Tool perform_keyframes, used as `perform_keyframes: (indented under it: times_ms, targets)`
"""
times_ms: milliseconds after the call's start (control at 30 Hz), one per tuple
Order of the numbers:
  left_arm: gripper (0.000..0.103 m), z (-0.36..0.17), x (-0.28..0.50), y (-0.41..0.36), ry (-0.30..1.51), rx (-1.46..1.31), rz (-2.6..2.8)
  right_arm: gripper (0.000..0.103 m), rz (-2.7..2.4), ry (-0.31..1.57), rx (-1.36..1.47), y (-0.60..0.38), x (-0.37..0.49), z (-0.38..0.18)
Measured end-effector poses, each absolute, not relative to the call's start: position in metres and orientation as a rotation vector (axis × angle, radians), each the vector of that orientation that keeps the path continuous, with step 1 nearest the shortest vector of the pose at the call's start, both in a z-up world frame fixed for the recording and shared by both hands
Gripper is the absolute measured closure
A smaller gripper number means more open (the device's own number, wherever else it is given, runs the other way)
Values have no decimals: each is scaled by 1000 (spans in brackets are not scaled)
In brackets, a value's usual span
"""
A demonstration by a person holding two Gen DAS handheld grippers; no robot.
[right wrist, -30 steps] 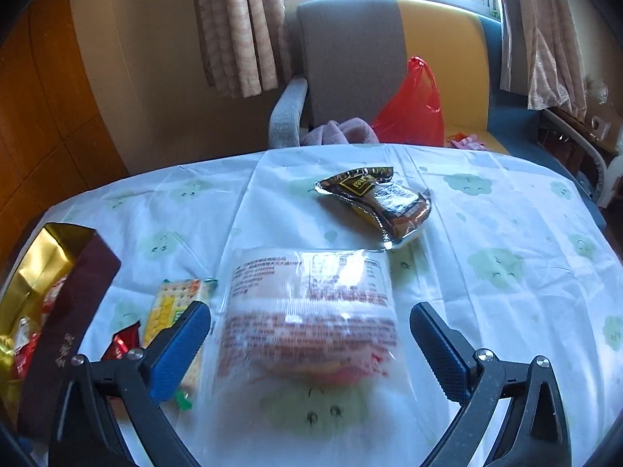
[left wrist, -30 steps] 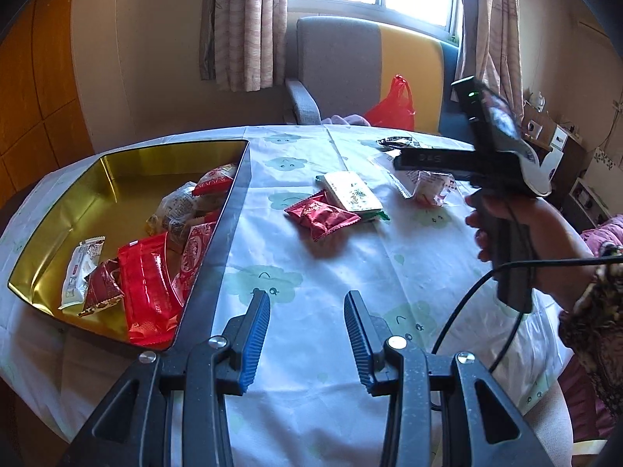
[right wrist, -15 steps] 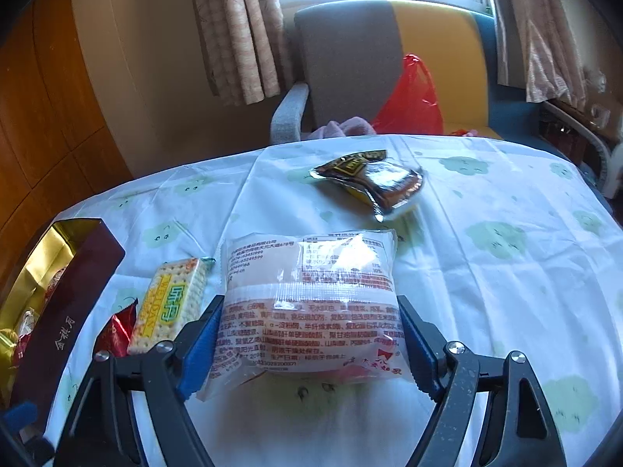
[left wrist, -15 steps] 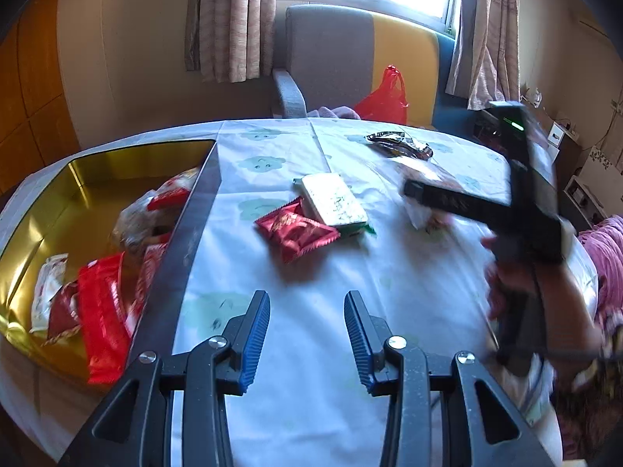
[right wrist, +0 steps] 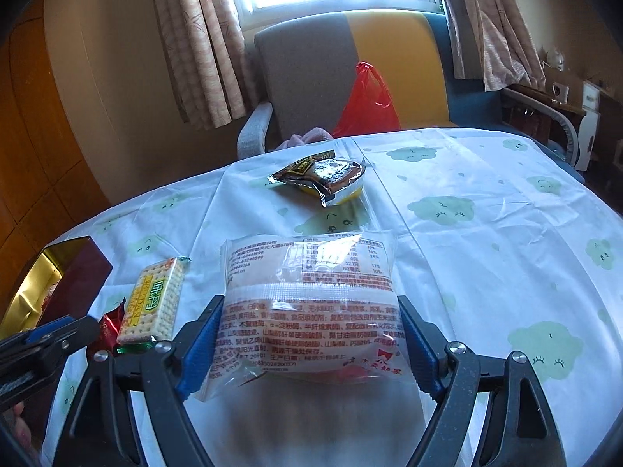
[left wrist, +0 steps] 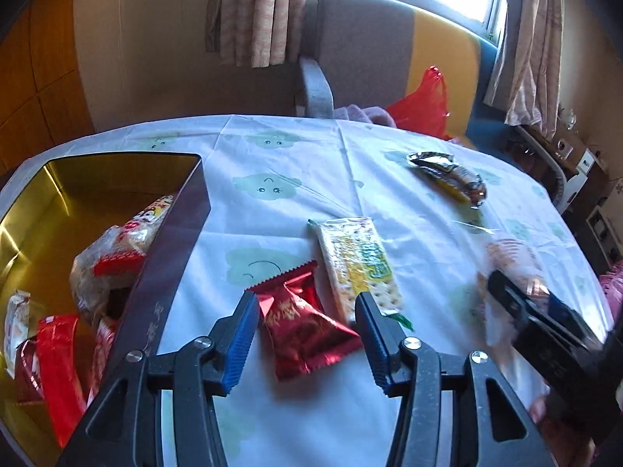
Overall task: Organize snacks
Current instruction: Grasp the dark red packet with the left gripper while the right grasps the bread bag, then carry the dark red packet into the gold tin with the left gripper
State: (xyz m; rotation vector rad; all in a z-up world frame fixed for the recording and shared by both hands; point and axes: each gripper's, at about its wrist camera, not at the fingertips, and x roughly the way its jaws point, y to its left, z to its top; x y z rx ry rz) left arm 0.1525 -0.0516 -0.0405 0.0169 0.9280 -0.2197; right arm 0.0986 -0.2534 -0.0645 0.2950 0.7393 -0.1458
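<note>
Right claw (right wrist: pixel 309 344): closed on the clear packet (right wrist: pixel 307 307), pads pressing both its sides, where a second ago it stood wide around it; that packet is now secured for transfer. Left claw (left wrist: pixel 307 334): jaws have just been opening and now straddle the red sachet (left wrist: pixel 307 330) without touching it, having advanced from beside the tin (left wrist: pixel 171 268); pickup appears imminent. Cracker pack (left wrist: pixel 360 260) lies just beyond the sachet; dark wrapper (left wrist: pixel 451 175) lies far from the tin. The tin, on the worktop (left wrist: pixel 280 148), holds several red and white wrapped snacks.
</note>
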Motion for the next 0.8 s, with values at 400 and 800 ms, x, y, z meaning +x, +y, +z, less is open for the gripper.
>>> perform_keyframes:
  times_ms: [400, 800]
  targets:
    - [63, -60, 134, -43, 861, 3, -282, 19, -148, 735, 295, -253, 99, -66]
    - [64, -68, 131, -43, 903, -8, -296, 18, -153, 735, 288, -252, 100, -66]
